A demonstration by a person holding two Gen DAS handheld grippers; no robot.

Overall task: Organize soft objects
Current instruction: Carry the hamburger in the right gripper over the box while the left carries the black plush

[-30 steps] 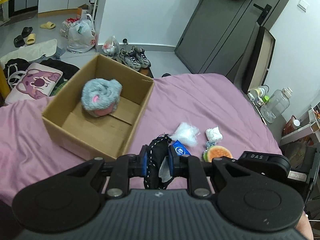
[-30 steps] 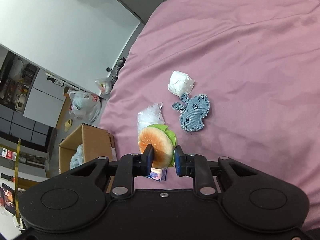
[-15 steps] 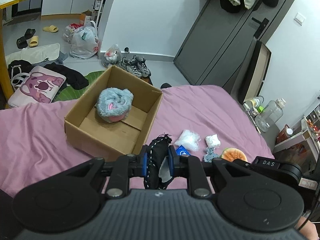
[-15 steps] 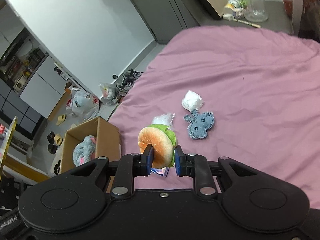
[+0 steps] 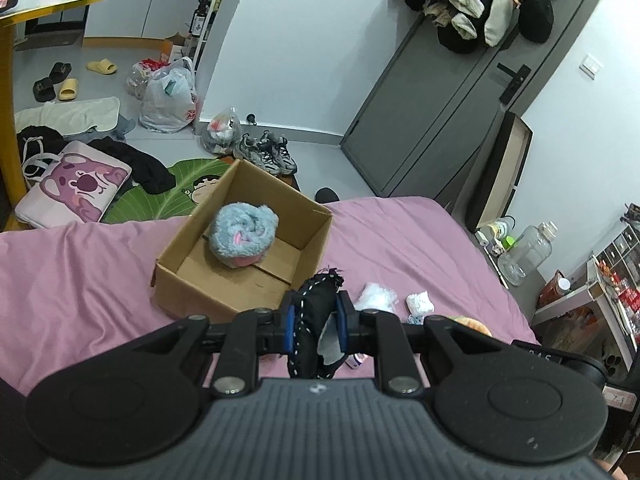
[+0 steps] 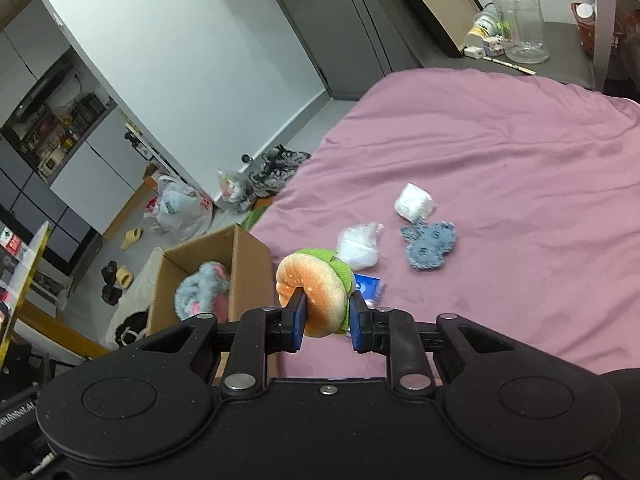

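Note:
My left gripper [image 5: 316,322] is shut on a black stitched fabric piece [image 5: 314,320], held above the pink bed just in front of the open cardboard box [image 5: 192,256]. A fluffy blue-grey plush [image 5: 243,234] lies inside the box. My right gripper [image 6: 326,314] is shut on a plush burger [image 6: 314,294] with a green felt layer, lifted over the bed to the right of the box [image 6: 250,264]. On the sheet lie a blue felt animal [image 6: 430,246], a white wad [image 6: 414,202], a clear plastic bag [image 6: 358,246] and a small blue packet [image 6: 368,286].
The pink bed [image 5: 72,280] ends at a floor strewn with shoes [image 5: 266,154], plastic bags [image 5: 168,96], a pink pillow [image 5: 76,188] and slippers. A grey door [image 5: 432,108] stands behind. A nightstand with a big clear bottle [image 6: 520,24] sits to the right.
Both grippers have risen and pulled back from the bed with their loads. The box looks smaller and further right in the left view; the right wrist has rolled, showing more of the room.

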